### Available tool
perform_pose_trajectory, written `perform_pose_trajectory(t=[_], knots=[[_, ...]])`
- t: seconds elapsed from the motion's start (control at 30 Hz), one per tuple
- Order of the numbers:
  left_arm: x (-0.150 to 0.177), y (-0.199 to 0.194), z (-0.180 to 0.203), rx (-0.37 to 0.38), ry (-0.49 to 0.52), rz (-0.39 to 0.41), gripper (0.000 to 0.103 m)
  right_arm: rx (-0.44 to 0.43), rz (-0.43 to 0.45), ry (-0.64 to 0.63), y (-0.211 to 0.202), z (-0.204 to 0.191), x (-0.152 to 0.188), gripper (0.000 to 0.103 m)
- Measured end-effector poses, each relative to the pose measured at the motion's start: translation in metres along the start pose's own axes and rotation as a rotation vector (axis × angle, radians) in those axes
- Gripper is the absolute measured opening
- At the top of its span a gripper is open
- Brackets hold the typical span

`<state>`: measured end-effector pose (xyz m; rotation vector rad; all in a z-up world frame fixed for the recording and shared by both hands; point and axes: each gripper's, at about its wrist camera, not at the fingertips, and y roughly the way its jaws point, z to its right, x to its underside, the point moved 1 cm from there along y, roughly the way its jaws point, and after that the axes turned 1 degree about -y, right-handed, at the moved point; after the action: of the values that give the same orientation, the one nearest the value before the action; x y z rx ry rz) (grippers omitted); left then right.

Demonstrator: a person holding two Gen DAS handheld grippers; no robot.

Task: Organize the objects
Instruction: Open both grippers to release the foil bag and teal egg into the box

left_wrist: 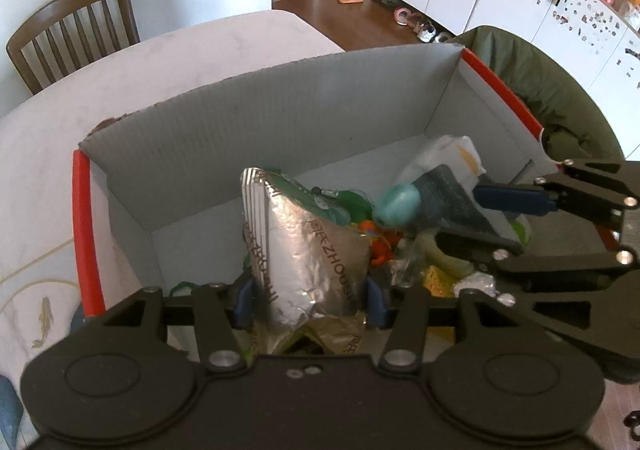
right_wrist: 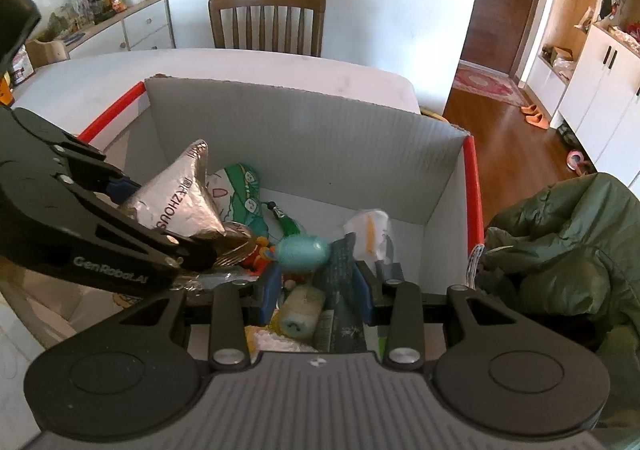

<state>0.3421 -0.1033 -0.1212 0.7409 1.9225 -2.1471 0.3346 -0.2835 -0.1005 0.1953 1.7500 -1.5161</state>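
Observation:
My left gripper is shut on a crumpled silver foil bag and holds it upright above the near left of a white corrugated box with red edges. In the right wrist view, the same bag sits in that gripper. My right gripper stands open over the box's near right. A dark grey flat packet leans against its right pad, and a cream roll lies below. A teal egg, blurred, lies just ahead among small toys.
The box rests on a white table and holds a green-and-white pouch and a white wrapper. A green jacket bulges at the box's right side. A wooden chair stands behind the table.

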Motion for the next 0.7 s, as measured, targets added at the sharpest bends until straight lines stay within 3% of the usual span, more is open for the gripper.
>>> perform_pose_trajectory(t=[0.3, 0.7], knots=[[0.004, -0.014, 0.004, -0.036, 0.016, 0.047, 0.075, -0.011, 0.036, 0.036, -0.022, 0.007, 0.003, 0.043], [0.013, -0.055, 0.016, -0.049, 0.011, 0.159, 0.084, -0.031, 0.103, 0.087, -0.058, 0.006, 0.005, 0.049]])
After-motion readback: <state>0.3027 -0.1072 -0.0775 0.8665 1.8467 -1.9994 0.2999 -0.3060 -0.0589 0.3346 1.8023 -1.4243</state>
